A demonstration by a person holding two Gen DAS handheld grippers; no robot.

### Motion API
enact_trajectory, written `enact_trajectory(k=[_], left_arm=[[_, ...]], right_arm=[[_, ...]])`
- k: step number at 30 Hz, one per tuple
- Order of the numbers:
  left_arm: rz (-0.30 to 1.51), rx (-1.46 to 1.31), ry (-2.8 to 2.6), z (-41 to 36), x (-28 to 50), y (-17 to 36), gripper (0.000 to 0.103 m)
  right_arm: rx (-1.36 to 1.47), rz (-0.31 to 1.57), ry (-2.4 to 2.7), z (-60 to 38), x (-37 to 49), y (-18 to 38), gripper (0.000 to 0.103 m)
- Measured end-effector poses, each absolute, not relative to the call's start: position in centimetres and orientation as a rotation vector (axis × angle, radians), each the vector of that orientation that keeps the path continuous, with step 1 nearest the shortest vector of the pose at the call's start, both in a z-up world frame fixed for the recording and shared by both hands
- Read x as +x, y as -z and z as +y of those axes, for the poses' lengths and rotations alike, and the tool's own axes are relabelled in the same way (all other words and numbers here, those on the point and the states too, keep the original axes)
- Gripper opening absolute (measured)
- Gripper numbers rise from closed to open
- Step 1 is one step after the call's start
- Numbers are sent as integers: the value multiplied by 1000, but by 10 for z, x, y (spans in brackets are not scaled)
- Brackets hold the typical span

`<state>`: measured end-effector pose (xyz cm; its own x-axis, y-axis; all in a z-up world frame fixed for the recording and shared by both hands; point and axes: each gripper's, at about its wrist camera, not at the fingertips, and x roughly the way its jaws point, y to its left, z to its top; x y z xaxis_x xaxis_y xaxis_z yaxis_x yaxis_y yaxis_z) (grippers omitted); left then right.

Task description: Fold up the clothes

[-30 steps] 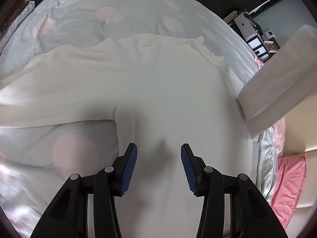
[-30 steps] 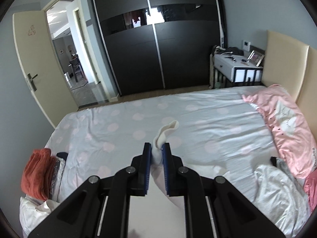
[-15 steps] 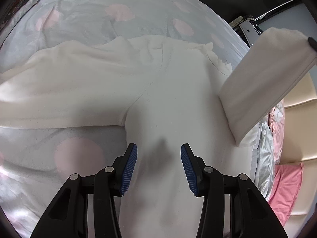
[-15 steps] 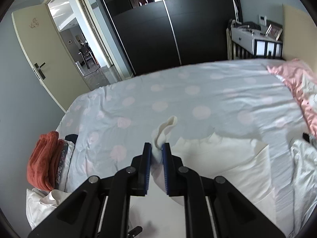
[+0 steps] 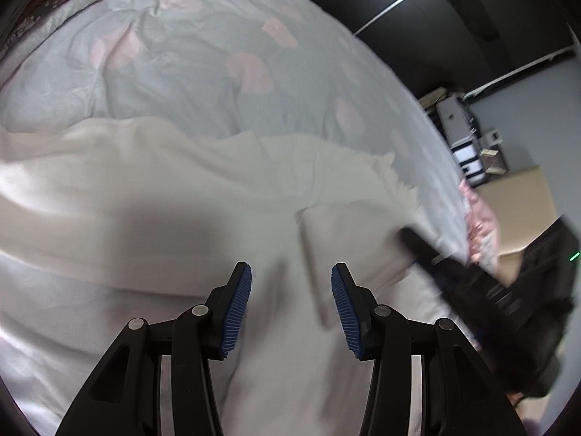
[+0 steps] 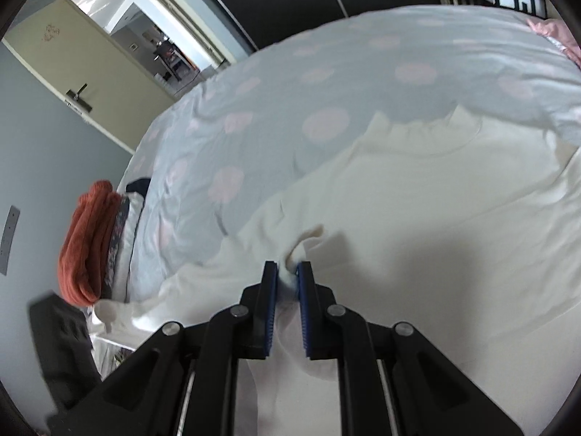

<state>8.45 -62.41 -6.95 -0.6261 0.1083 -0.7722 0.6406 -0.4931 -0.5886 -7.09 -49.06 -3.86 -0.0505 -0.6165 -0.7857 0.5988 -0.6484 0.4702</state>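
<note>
Pinching white sleeve cuff [image 6: 303, 245], right hand-held gripper [image 6: 287, 283], seemingly

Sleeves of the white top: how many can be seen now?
2. One sleeve is folded over the top's body, pinched in the right gripper. The other sleeve lies stretched toward the bed's edge, near the orange pile.

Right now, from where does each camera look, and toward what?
Left wrist: on the left gripper, jaws open, looking down on the cream sweater; the right gripper enters at right.
Right wrist: on the right gripper, jaws shut on the sweater's cuff, facing the door.
Shared: sweater, dotted bedspread.
</note>
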Motion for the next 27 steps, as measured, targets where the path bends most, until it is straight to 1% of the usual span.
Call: enact_trajectory(k=[3, 5, 6, 10, 12, 13, 20, 23, 27], left_arm=[[1423, 1073, 2174, -631, 85, 75, 48], [1441, 1071, 2139, -638, 86, 80, 48], [1452, 1072, 2122, -641, 87, 83, 48], [1523, 1074, 2087, -645, 86, 91, 48], [1518, 1076, 2095, -643, 82, 90, 48], [1506, 1079, 2099, -642, 80, 89, 48], [1415, 1120, 2093, -638, 78, 86, 48], [1361, 1150, 2095, -635, 77, 84, 48], [1293, 1184, 2096, -632, 75, 82, 48]], right_arm=[[1414, -43, 1737, -491, -67, 57, 14], [1440, -58, 1692, -489, -67, 64, 18], [1442, -46, 1681, -486, -67, 64, 24], [1433, 10, 1649, -475, -70, 61, 29], [1428, 8, 1620, -468, -73, 58, 36], [1427, 12, 1616, -467, -71, 59, 37], [1420, 39, 1593, -461, -60, 61, 37], [1466, 94, 1651, -462, -59, 76, 37], [1500, 144, 1677, -464, -54, 93, 29]])
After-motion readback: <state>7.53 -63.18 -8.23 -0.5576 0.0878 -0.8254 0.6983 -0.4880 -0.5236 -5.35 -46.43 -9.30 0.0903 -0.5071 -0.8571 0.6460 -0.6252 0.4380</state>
